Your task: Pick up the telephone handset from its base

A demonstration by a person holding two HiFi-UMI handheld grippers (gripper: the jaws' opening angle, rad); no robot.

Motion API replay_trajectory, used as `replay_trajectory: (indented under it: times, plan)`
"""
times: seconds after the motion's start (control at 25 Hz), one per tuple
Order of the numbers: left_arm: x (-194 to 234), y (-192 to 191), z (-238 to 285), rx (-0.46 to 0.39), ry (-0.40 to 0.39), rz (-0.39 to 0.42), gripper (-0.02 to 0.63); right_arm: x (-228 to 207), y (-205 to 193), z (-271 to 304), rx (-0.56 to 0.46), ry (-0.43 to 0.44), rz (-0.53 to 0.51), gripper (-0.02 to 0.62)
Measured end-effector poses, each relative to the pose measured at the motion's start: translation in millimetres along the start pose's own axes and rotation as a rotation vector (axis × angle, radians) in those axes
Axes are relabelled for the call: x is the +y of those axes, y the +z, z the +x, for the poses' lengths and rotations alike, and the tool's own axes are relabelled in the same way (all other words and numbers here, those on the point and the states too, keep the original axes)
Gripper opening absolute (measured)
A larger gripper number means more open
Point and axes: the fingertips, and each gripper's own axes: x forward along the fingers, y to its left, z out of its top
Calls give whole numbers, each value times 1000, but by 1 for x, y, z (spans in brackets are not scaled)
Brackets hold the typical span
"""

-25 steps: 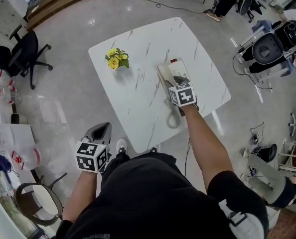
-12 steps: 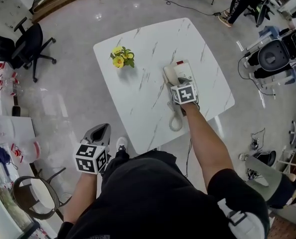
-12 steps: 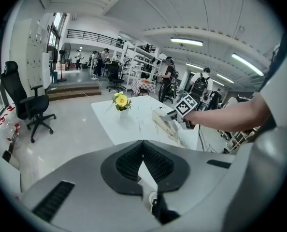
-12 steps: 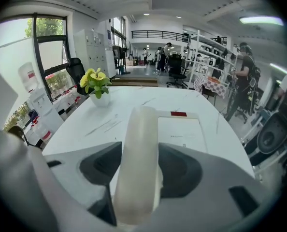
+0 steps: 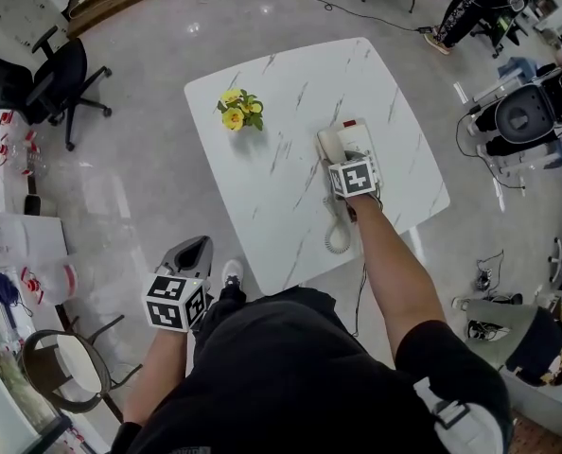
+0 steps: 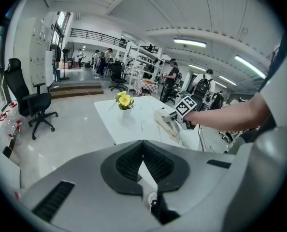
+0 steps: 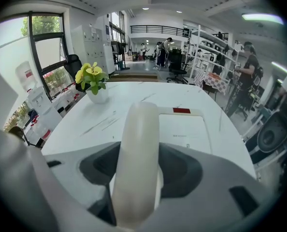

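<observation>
Handset (image 7: 136, 168) lies on its base (image 5: 360, 138) near the table's (image 5: 262, 83) right edge. It sits between the right gripper's (image 5: 342, 162) jaws, which have just been opening and stand wide, not pressing it. Left gripper (image 6: 142, 145) clenched empty, off the table's near edge.

Glossy grey floor (image 5: 139, 187), marble table (image 5: 290, 93), black office chair (image 5: 68, 72)

Glossy marble-look table (image 5: 290, 112), smooth plastic handset (image 7: 138, 153)

The cream handset (image 7: 136, 163) lies cradled along the left of its white base (image 7: 184, 129).
</observation>
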Motion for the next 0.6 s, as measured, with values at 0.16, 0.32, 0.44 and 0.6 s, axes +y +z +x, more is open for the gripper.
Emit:
replay_trajectory:
  times: [0.16, 0.32, 0.44, 0.6]
  plan:
    - [2, 0, 1, 0, -9, -3, 2, 1, 1, 1, 12, 9, 0, 232]
    - [0, 2, 3, -5, -28, 6, 2, 1, 0, 2, 16, 5, 11, 232]
    - [0, 5, 3, -13, -40, 13, 2, -1, -1, 1, 23, -6, 26, 230]
    - [2, 6, 1, -16, -55, 23, 2, -1, 0, -5, 38, -11, 47, 218]
